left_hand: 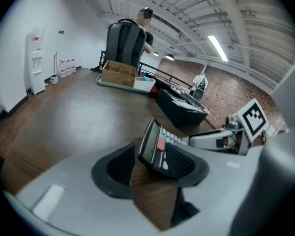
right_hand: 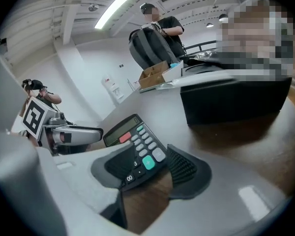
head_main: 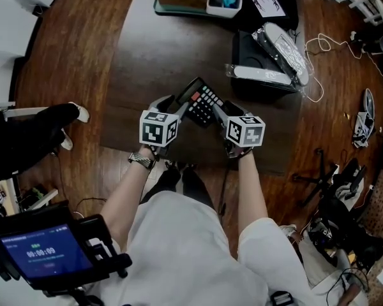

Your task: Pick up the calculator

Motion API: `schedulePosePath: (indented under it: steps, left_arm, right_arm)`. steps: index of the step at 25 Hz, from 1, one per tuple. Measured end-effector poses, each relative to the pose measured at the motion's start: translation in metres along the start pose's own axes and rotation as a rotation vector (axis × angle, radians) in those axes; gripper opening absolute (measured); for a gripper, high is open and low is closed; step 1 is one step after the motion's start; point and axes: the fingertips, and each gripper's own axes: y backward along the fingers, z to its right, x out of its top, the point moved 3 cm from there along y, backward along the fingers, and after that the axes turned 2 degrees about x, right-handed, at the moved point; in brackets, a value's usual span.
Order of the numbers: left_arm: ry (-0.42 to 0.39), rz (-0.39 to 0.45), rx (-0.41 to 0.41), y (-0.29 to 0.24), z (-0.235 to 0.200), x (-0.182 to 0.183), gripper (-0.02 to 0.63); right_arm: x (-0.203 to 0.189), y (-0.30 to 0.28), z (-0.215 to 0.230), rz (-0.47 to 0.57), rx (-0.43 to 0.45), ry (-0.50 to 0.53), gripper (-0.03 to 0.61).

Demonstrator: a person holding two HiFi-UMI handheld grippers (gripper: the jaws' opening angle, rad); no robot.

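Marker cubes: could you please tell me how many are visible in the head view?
2: one cube lower left of the calculator, the other lower right of it; none appears hidden.

Reaches forward with both bare forearms [head_main: 124, 193], side by side, just past the desk's [head_main: 147, 62] near edge. Holds left gripper [head_main: 176, 104] and right gripper [head_main: 219, 109] tilted downward, tips converging. Has both sets of jaws apart, the calculator [head_main: 203, 102] between them, unclamped.

Dark wood tabletop [head_main: 147, 62]: calculator [head_main: 201, 101] near front edge (tilted, not flat), black box [head_main: 262, 89] right, compartment tray [head_main: 179, 9] at far edge.
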Motion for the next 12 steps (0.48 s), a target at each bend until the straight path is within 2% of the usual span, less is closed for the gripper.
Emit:
schedulePosePath:
  steps: [3, 12]
  left_arm:
    - [0.011, -0.003, -0.004, 0.001, 0.000, -0.001, 0.213]
    - [0.023, -0.024, -0.030, -0.003, 0.004, -0.008, 0.212]
  right_arm:
    - [-0.002, -0.004, 0.001, -0.014, 0.010, -0.012, 0.232]
    - [-0.014, -0.009, 0.000, -0.065, 0.042, -0.043, 0.245]
